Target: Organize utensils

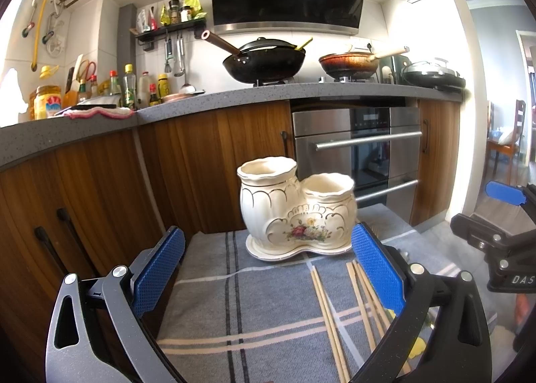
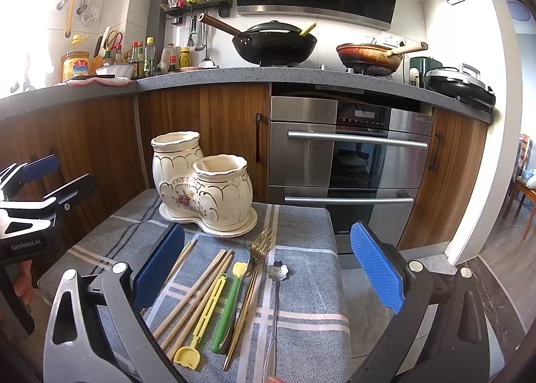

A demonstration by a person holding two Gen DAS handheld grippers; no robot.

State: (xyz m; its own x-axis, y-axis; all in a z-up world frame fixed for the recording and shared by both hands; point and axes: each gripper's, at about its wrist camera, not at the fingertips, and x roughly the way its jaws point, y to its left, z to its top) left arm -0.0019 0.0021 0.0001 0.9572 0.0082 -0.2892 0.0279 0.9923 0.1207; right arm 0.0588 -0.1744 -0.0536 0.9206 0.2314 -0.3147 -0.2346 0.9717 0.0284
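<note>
Two tongs are in use, and both stand wide apart with nothing between their blue pads.

From the left wrist view, the left tongs (image 1: 268, 269) hang released above a grey checked cloth (image 1: 234, 316) that covers the surface. A cream holder (image 1: 294, 209) with two round cups and a painted flower stands on its own saucer at the far middle of the cloth; the left cup is taller than the right one. Wooden chopsticks (image 1: 326, 316) lie on the cloth near the right pad, pointing toward the holder but apart from it. At the right edge a part of the right tongs (image 1: 502, 195) shows.

From the right wrist view, the right tongs (image 2: 268, 265) are released too, over the near part of the same cloth (image 2: 301, 332). The holder (image 2: 201, 182) stands at the far left, both cups empty. The chopsticks (image 2: 194, 289) lie to the left in the row of utensils. Beside them, going right, lie a yellow scoop (image 2: 201, 319), a green-handled tool (image 2: 229, 306) with a yellow tip, a gold fork (image 2: 259, 249) whose prongs are near the saucer, and a silver spoon (image 2: 276, 289) with a flower-shaped head. At the left edge the left tongs (image 2: 43, 182) show.
</note>
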